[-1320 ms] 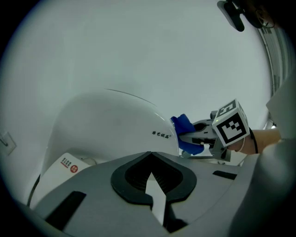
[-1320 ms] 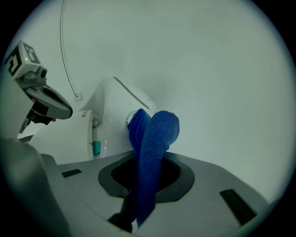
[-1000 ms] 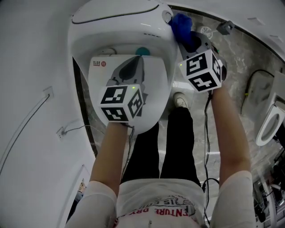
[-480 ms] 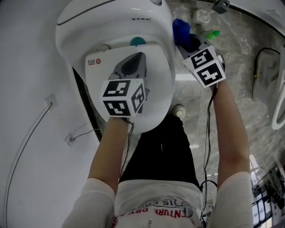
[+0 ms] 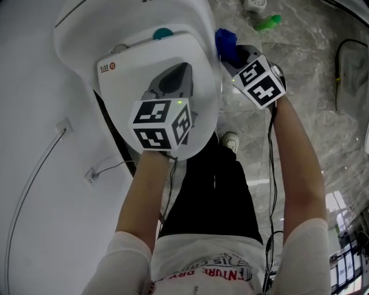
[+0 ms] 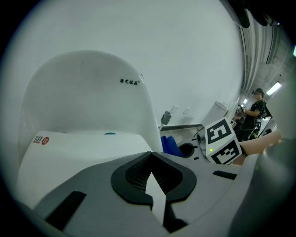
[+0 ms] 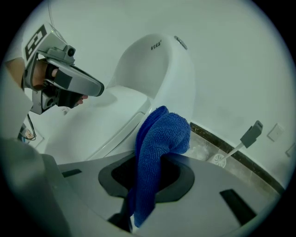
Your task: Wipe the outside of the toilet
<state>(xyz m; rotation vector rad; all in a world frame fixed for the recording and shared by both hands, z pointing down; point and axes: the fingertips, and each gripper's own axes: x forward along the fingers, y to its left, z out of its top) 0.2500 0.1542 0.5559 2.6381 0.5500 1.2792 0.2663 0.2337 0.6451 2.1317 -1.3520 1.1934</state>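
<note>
Left tongs [image 6: 151, 175], shut together with nothing between them, are above the white ceramic toilet [image 5: 86, 26], over its closed white lid [image 5: 130, 72]. Right tongs [image 7: 145, 180] are clamped on a blue terry cloth [image 7: 162, 134], at 3 o'clock of the toilet, close by its outer side.

Left hand-held gripper [image 5: 180, 72] closed, empty; right hand-held gripper [image 5: 235, 53] clamps blue cloth [image 7: 159, 139].

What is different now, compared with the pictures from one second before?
The right hand-held gripper, shut on the blue cloth, has slid a little along the side of the toilet, from the tank toward the front. The left hand-held gripper stays shut and empty over the lid.
</note>
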